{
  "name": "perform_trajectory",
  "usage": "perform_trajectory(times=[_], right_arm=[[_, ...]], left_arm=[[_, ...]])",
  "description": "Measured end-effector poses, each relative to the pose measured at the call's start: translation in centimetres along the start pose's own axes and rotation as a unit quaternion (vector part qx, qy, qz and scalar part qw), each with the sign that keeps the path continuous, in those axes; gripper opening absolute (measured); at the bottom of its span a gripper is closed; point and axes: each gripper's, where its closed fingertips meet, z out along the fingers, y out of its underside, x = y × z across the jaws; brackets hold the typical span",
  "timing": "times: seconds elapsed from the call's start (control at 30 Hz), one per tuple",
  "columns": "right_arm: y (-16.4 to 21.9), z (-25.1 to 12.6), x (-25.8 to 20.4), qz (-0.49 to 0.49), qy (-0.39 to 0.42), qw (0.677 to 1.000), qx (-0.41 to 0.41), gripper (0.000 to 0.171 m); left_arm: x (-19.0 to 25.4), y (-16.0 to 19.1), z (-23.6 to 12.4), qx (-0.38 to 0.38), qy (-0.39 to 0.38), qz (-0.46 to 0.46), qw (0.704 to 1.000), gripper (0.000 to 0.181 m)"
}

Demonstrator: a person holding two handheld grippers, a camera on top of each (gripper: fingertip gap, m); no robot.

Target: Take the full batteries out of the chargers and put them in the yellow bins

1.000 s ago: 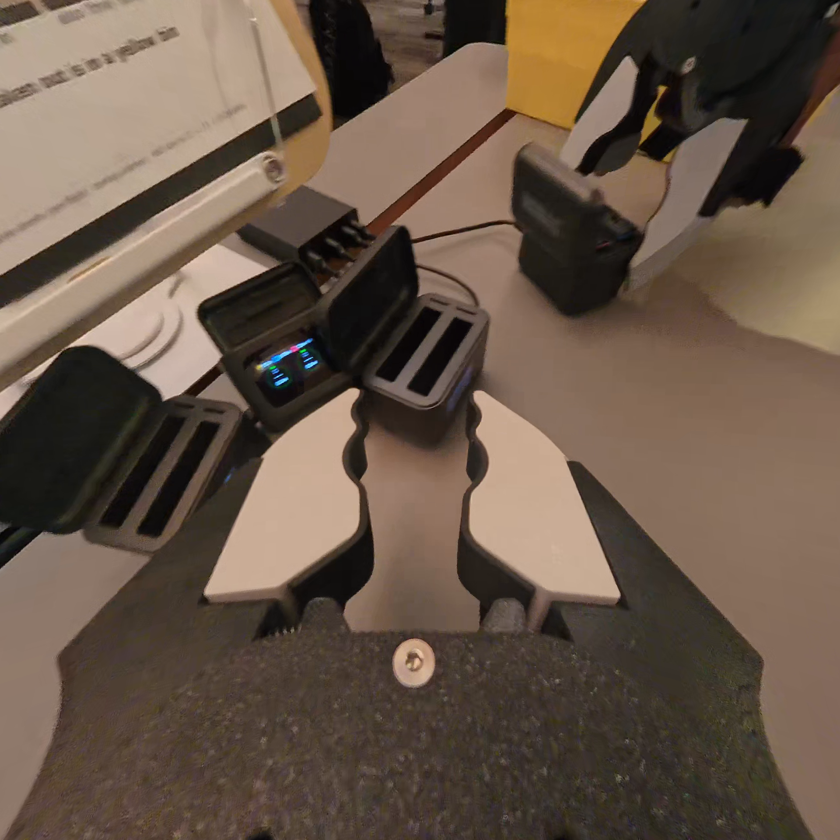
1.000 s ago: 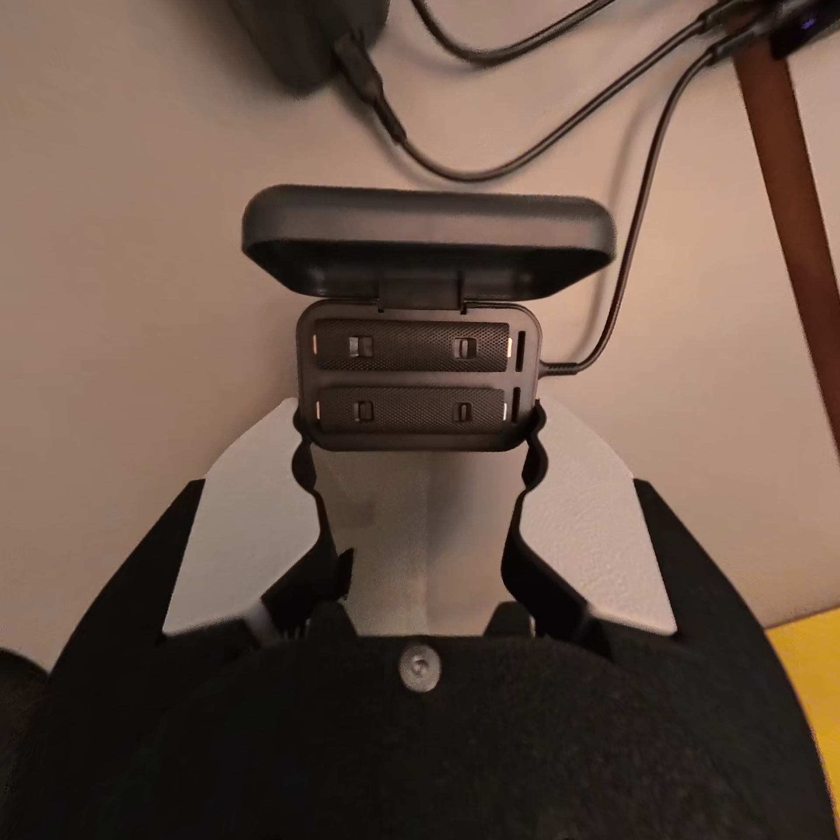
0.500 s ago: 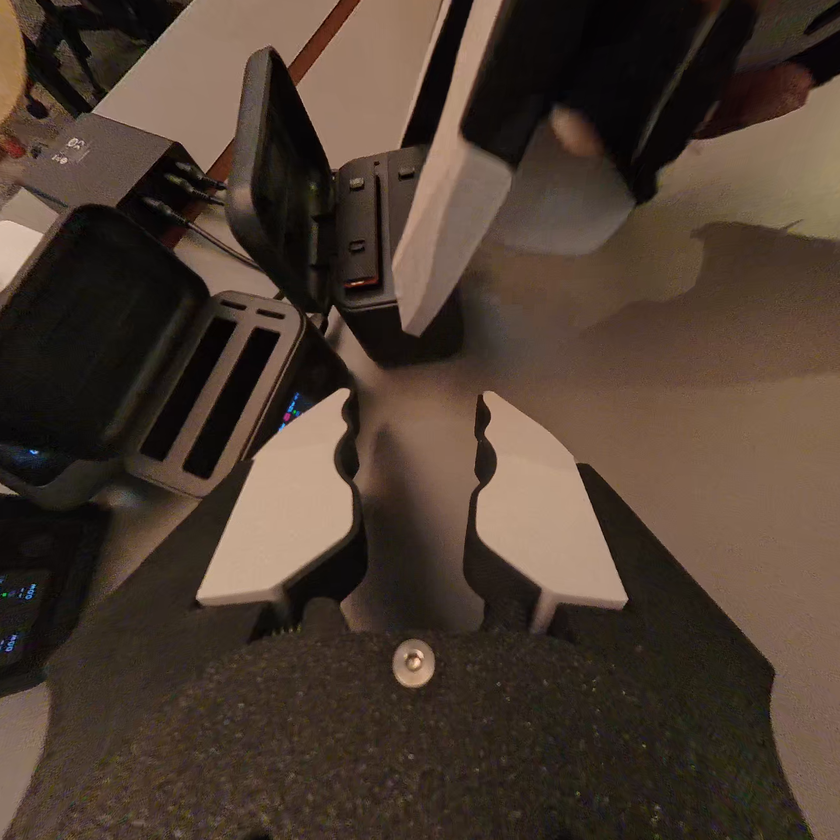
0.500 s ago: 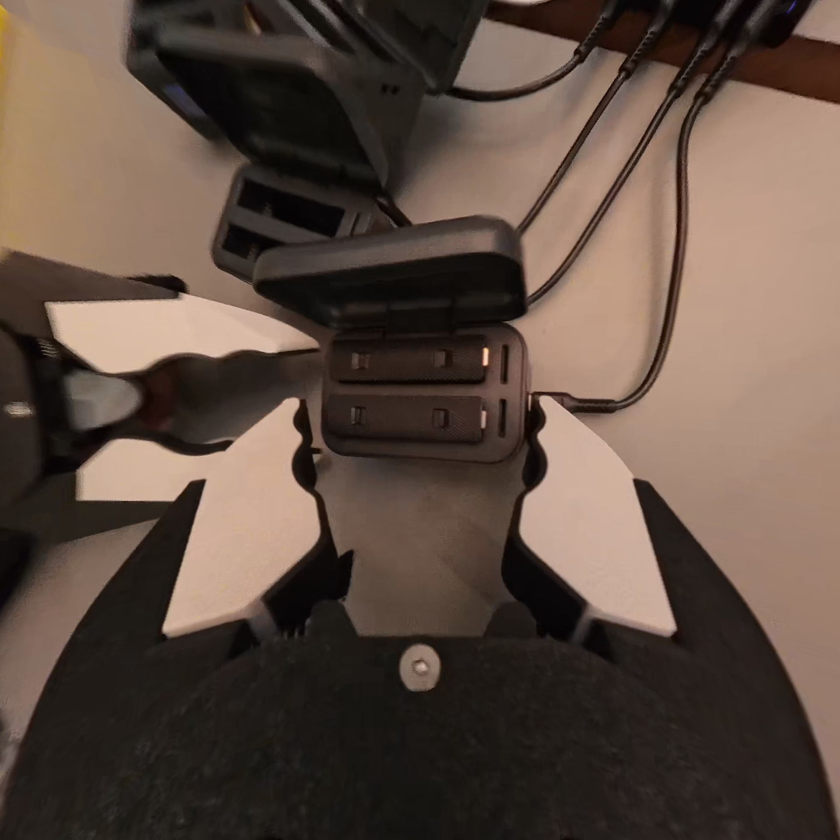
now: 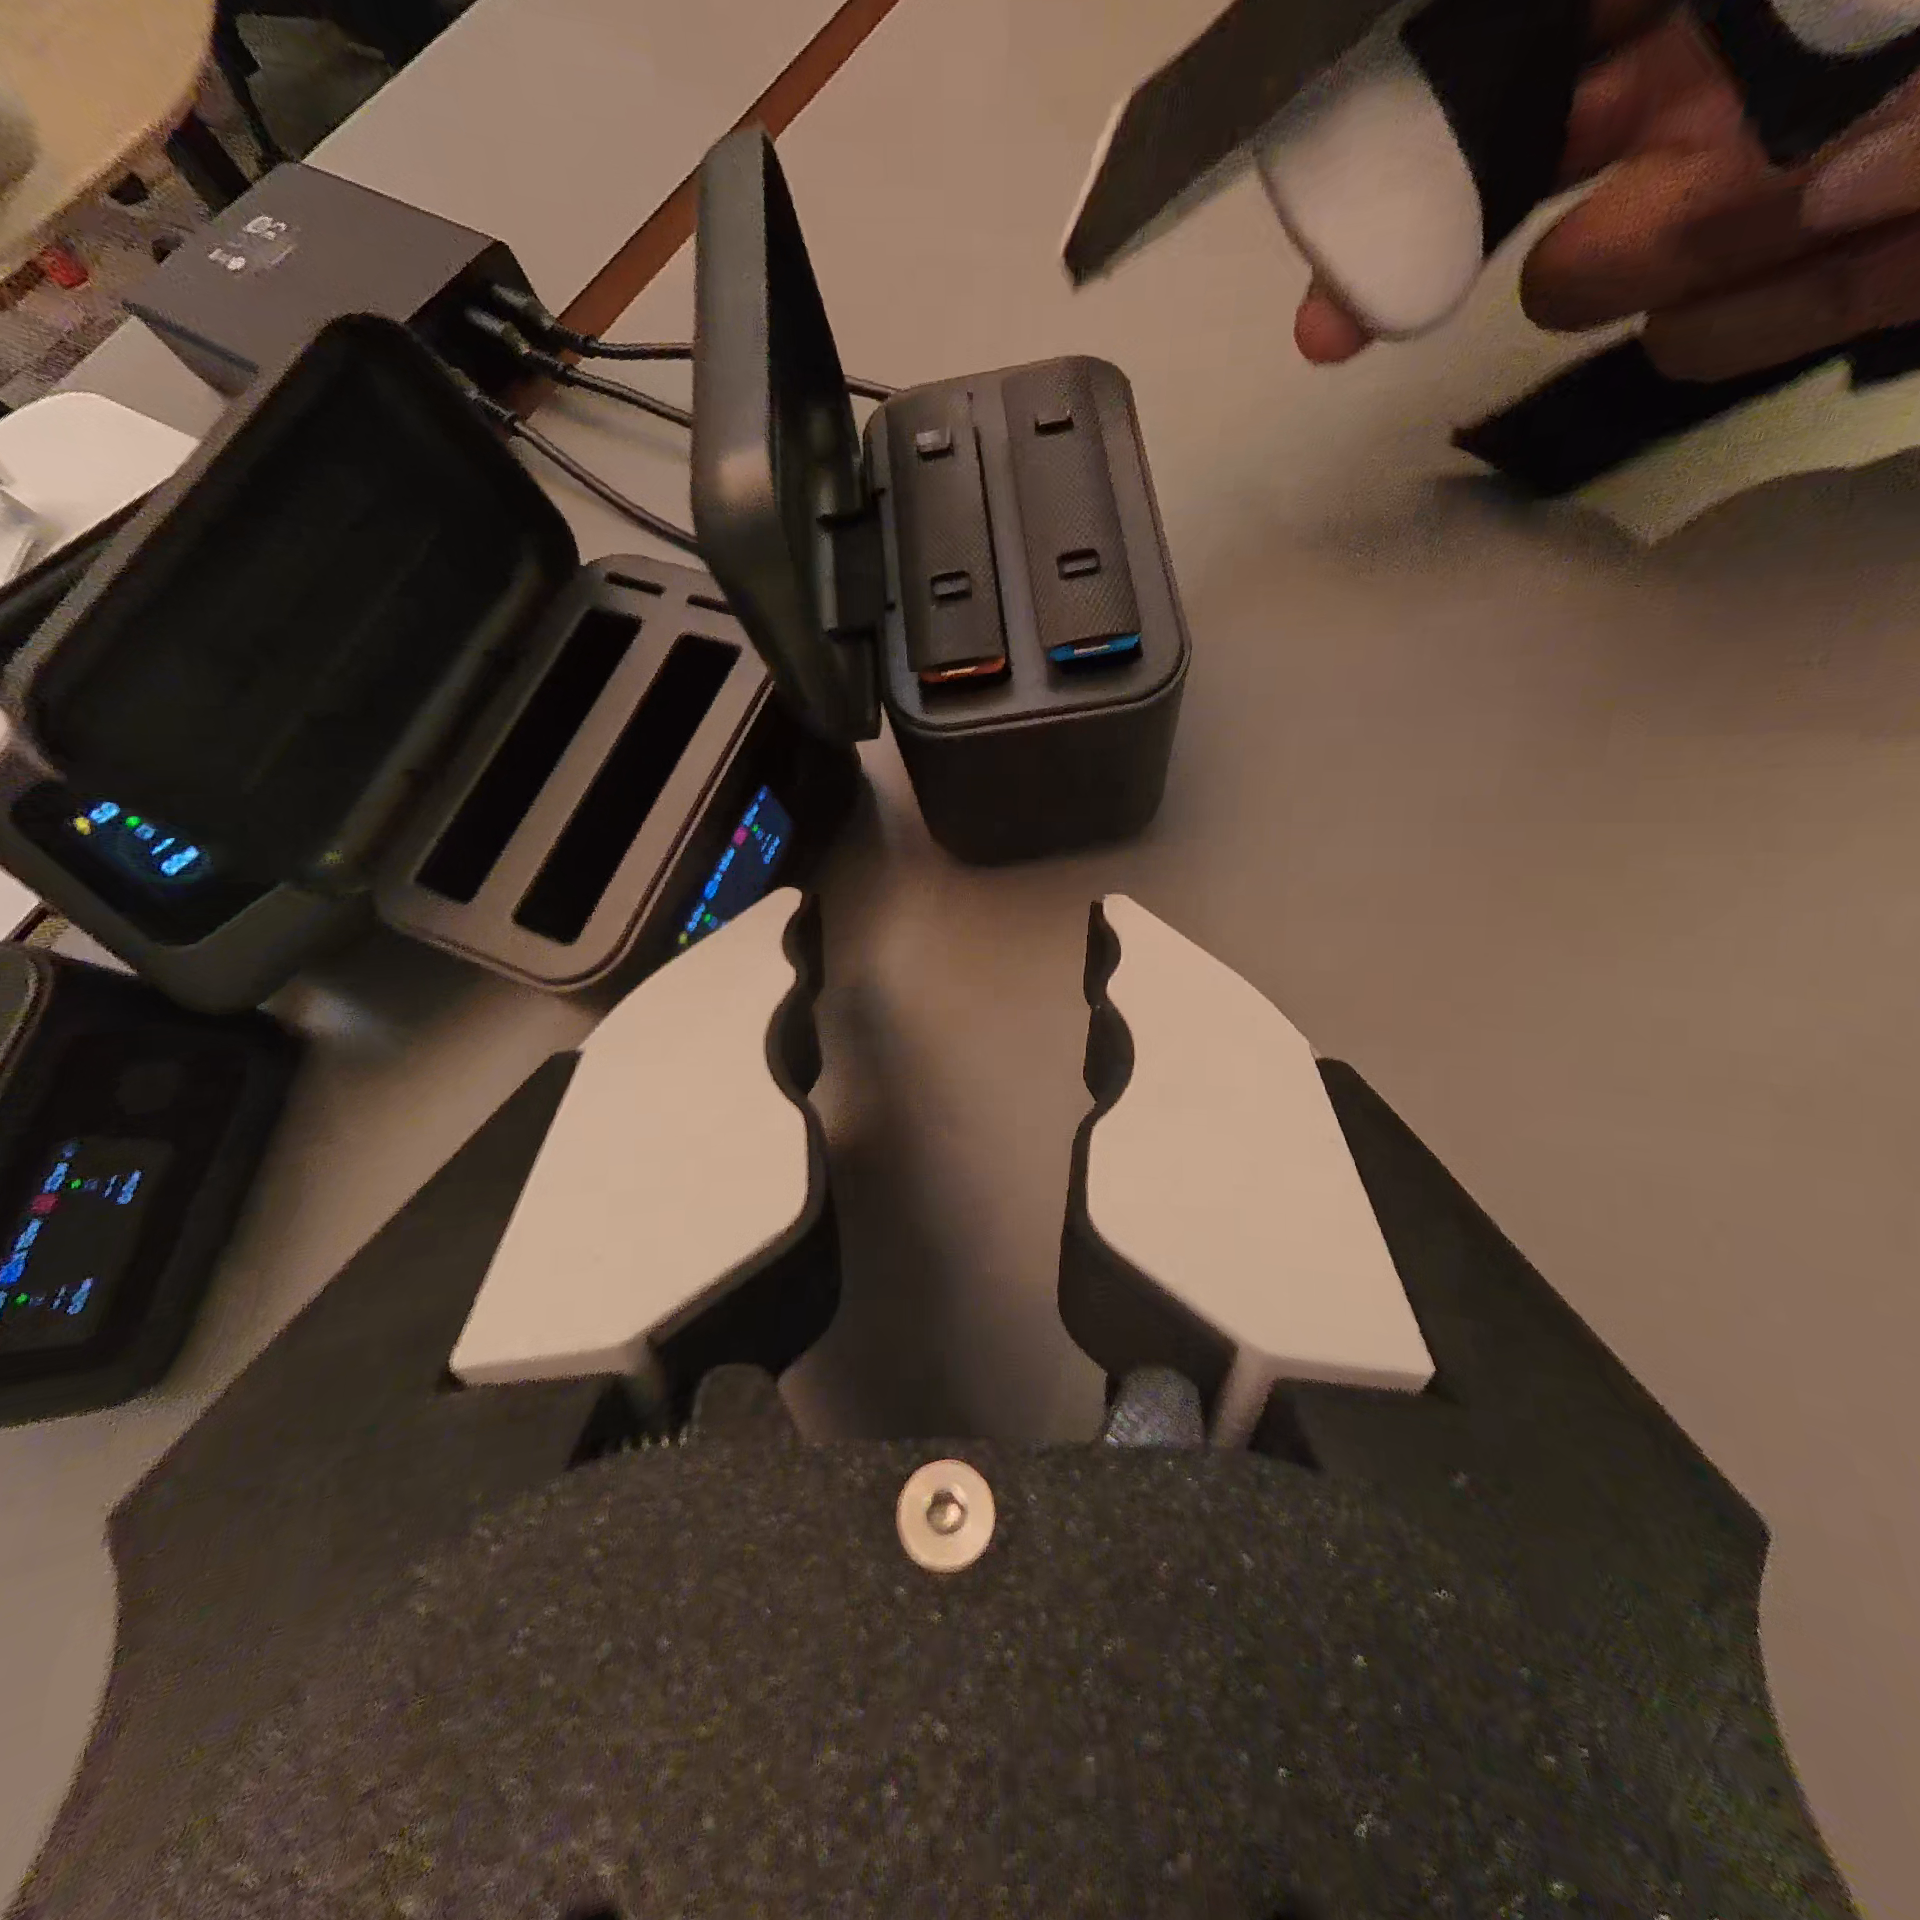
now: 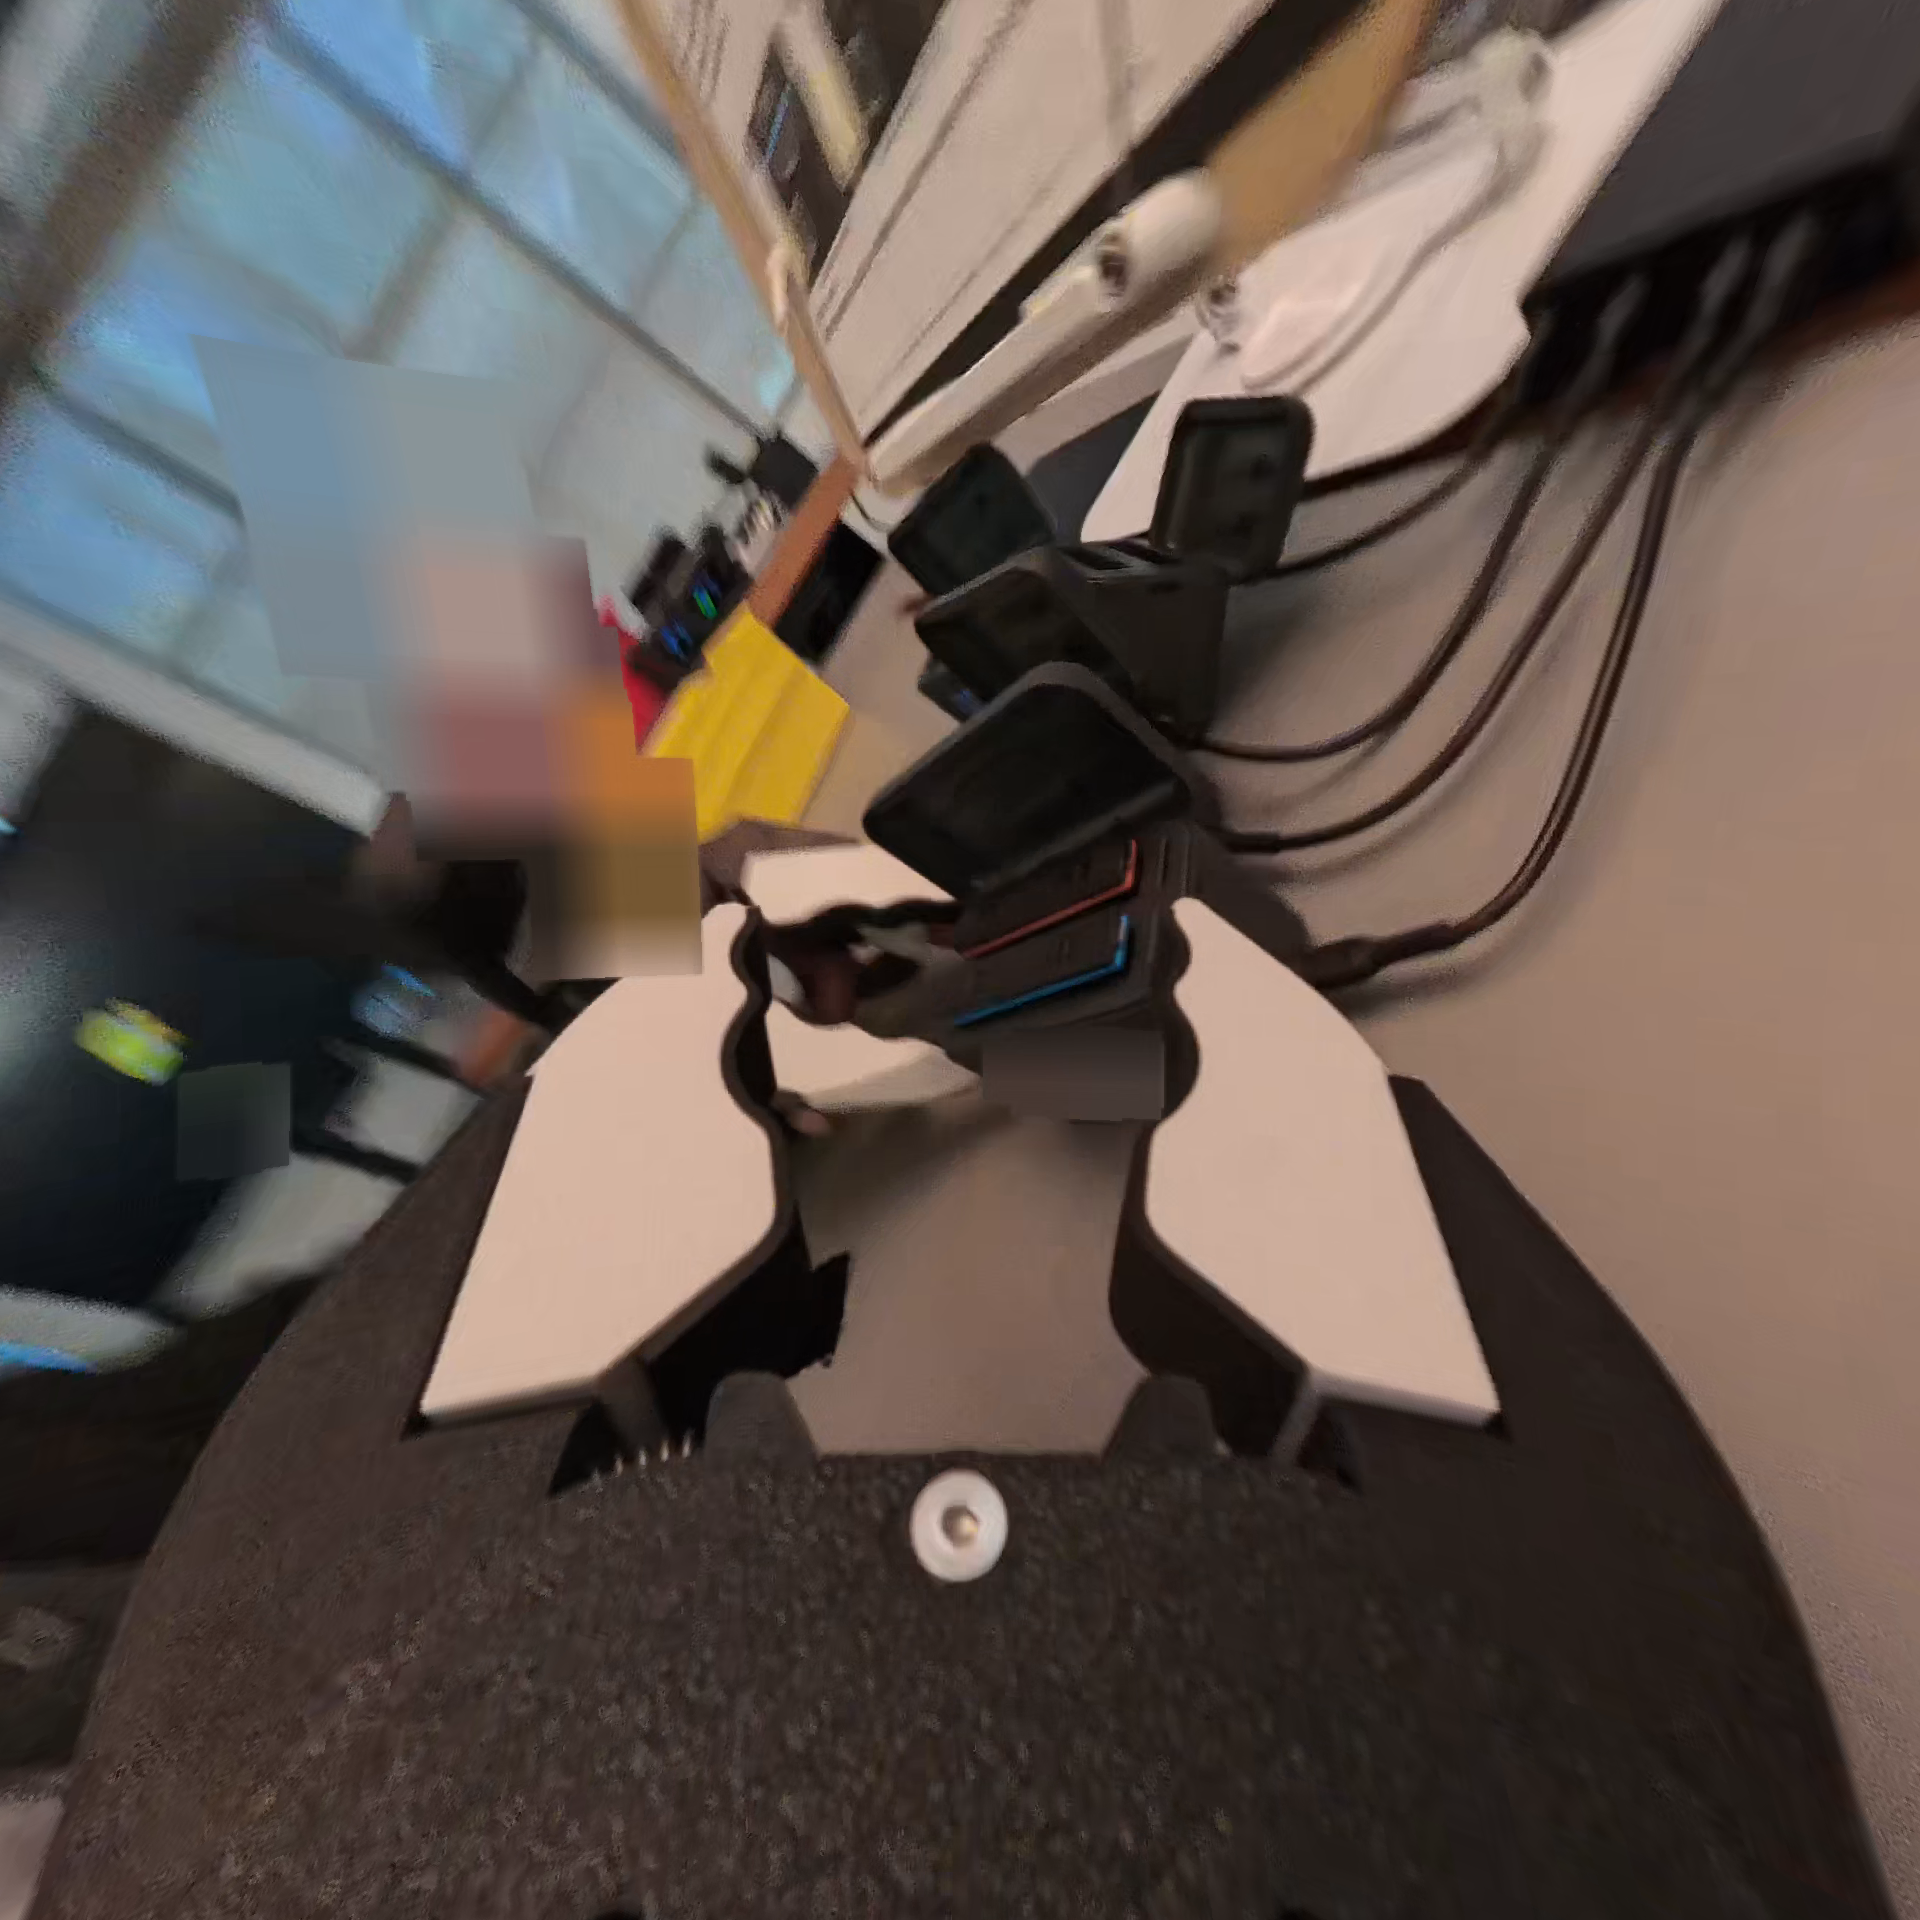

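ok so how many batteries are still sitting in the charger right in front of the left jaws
2, side by side in the open charger: the orange-tipped battery nearer the raised lid, and the blue-tipped battery beside it. The neighbouring charger shows two empty slots.

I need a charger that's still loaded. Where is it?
In the left wrist view, the loaded charger stands just ahead of the left gripper, lid up, right of the empty charger.
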Motion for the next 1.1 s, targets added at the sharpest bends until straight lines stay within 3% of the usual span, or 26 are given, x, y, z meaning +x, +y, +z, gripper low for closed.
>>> perform_trajectory(times=[0.07, 0.17, 0.23, 0.33, 0.47, 0.6, 0.9, 1.1], right_arm=[[0.2, -0.3, 1.3, -0.201, 0.067, 0.976, -0.052, 0.074], [1.9, -0.1, 2.7, -0.441, 0.095, 0.876, -0.173, 0.084], [2.8, 0.4, 3.8, -0.485, 0.083, 0.834, -0.248, 0.093], [3.6, 1.5, 5.1, -0.474, 0.047, 0.818, -0.321, 0.101], [3.9, 2.9, 5.9, -0.450, 0.014, 0.820, -0.354, 0.099], [4.8, 3.9, 5.4, -0.438, -0.002, 0.832, -0.341, 0.072], [4.9, 4.1, 5.2, -0.351, 0.143, 0.895, -0.235, 0.060], [4.4, 4.2, 4.5, -0.395, 0.176, 0.872, -0.228, 0.060]], left_arm=[[-0.2, 0.1, -0.4, 0.003, -0.003, -0.005, 1.000, 0.048], [-0.5, 0.2, -0.8, 0.008, -0.007, -0.013, 1.000, 0.048], [-0.7, 0.3, -1.1, 0.009, -0.011, -0.016, 1.000, 0.048], [-1.0, 0.6, -1.6, 0.012, -0.017, -0.023, 1.000, 0.048], [-1.3, 1.0, -2.5, 0.018, -0.026, -0.034, 0.999, 0.047], [-1.7, 1.8, -3.2, 0.020, -0.033, -0.045, 0.998, 0.046], [-2.2, 2.3, -3.3, 0.020, -0.036, -0.057, 0.998, 0.045], [-2.3, 2.4, -3.3, 0.020, -0.038, -0.059, 0.997, 0.045]])
